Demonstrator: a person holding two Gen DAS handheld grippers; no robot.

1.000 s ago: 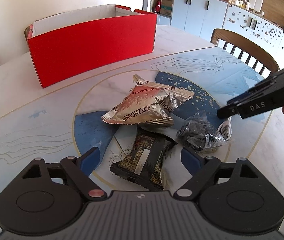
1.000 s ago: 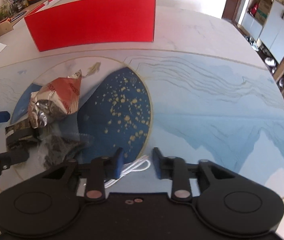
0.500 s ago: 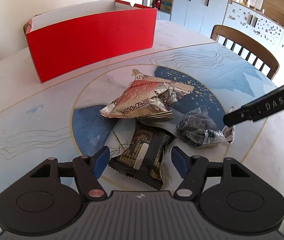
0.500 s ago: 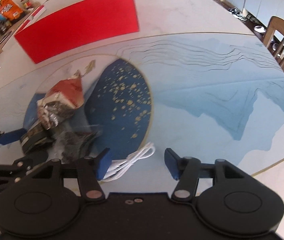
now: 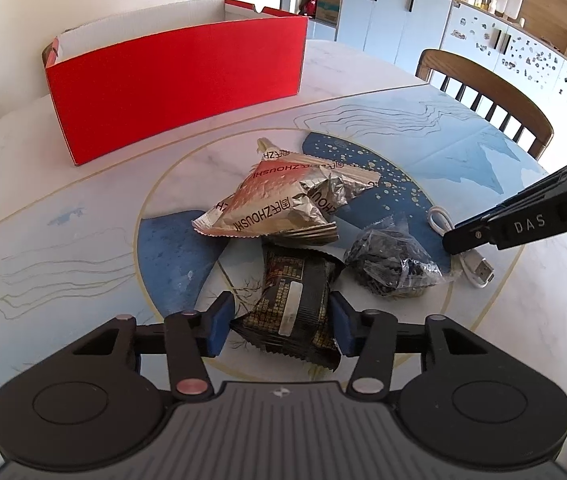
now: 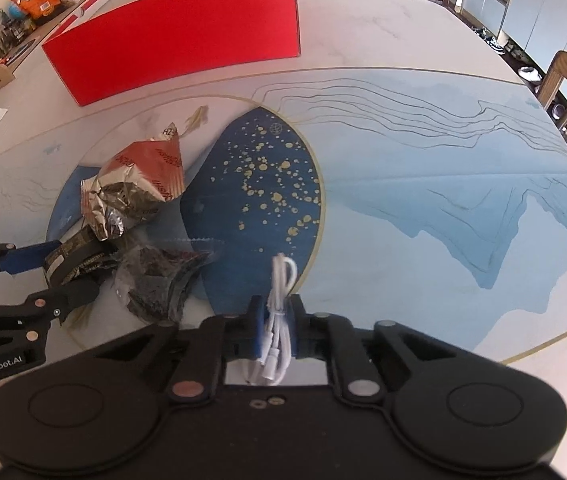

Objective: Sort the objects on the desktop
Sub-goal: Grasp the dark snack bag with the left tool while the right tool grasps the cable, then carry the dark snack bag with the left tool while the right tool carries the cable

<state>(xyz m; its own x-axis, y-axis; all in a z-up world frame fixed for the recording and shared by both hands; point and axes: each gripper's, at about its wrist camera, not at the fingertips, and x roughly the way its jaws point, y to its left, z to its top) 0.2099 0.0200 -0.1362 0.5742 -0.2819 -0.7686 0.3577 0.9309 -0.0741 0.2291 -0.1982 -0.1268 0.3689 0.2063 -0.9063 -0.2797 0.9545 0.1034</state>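
Red cardboard box (image 5: pixel 175 80) stands open-topped at the far side of the tabletop (image 5: pixel 43 216), well apart from the loose items gathered on the round blue-and-white motif at the centre.

Left tongs (image 5: pixel 279 322): the blue pads sit on either side of a dark snack packet with gold print (image 5: pixel 291 300), and the jaws are closing on it. In the left wrist view the pads appear to touch the packet's edges, though firm pressure cannot be confirmed. The packet lies flat on the tabletop.

Right tongs (image 6: pixel 277 322): pressed together on a coiled white USB cable (image 6: pixel 279 320). One loop of the cable projects ahead of the pads, and the plug ends hang behind them. In the left wrist view part of the cable, with its plug, still rests on the tabletop.

Other items noted:
- Silver foil snack bag with red lettering (image 5: pixel 279 204), crumpled, lying just beyond the dark packet and overlapping its far end.
- Clear plastic bag of dark contents (image 5: pixel 391 268), between the dark packet and the cable, touching neither set of tongs.
- Wooden chair (image 5: pixel 491 96) at the far right edge of the tabletop.
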